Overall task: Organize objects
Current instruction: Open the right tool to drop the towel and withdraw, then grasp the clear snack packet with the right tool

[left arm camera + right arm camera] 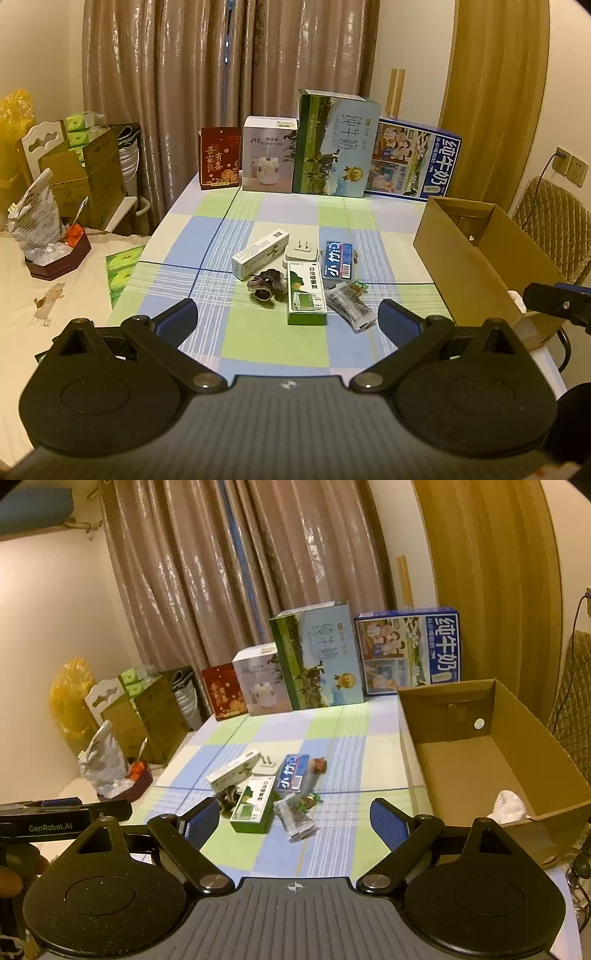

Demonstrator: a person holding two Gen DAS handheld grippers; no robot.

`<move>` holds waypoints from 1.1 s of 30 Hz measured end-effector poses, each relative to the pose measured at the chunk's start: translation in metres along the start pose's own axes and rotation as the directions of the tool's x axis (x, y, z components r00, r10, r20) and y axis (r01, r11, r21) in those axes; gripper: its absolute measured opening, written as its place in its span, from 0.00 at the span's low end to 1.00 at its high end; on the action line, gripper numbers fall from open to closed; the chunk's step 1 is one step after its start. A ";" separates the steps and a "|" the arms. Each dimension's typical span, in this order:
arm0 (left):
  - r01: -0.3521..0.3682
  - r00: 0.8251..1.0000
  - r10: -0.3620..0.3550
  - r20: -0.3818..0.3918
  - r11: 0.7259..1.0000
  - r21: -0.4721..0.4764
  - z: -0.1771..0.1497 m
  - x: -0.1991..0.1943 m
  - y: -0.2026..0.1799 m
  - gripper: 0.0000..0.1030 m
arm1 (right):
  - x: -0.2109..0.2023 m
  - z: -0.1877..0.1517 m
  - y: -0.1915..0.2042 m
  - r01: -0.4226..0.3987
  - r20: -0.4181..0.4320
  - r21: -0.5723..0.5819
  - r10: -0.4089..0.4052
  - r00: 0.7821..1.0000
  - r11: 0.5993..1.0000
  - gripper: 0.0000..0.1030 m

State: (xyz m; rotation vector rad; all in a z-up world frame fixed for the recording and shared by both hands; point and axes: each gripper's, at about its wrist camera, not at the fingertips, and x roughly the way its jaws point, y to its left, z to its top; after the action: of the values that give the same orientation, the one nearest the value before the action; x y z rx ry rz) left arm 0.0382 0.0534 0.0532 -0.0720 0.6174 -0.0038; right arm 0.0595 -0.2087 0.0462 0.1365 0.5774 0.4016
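Small objects, among them a green box (306, 293) and a clear packet (351, 306), are seen clustered mid-table beside the cardboard box (491, 760), and, with left gripper (288, 317) and right gripper (295, 819) both held spread and empty, a first pick is judged required.

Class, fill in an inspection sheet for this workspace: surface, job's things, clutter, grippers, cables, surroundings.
Surface: checked tablecloth on table.
Job's things: green spray box, white tube box, blue packet, white plug, clear sachet, dark lump clustered mid-table; cardboard box holds something white.
Clutter: milk cartons, red box along far edge.
Grippers: left gripper, right gripper open, empty.
Cables: wall socket lead.
Surroundings: curtains, chair.
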 end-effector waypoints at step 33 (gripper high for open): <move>0.025 0.999 -0.022 -0.050 0.997 0.070 0.030 0.044 -0.004 0.99 | 0.074 -0.013 0.005 -0.045 -0.102 -0.153 0.029 0.994 0.987 0.84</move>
State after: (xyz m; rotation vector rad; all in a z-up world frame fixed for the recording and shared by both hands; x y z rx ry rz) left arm 0.0915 0.0503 0.0525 -0.0110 0.6651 -0.0504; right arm 0.1073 -0.1736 -0.0008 -0.0221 0.6402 0.4897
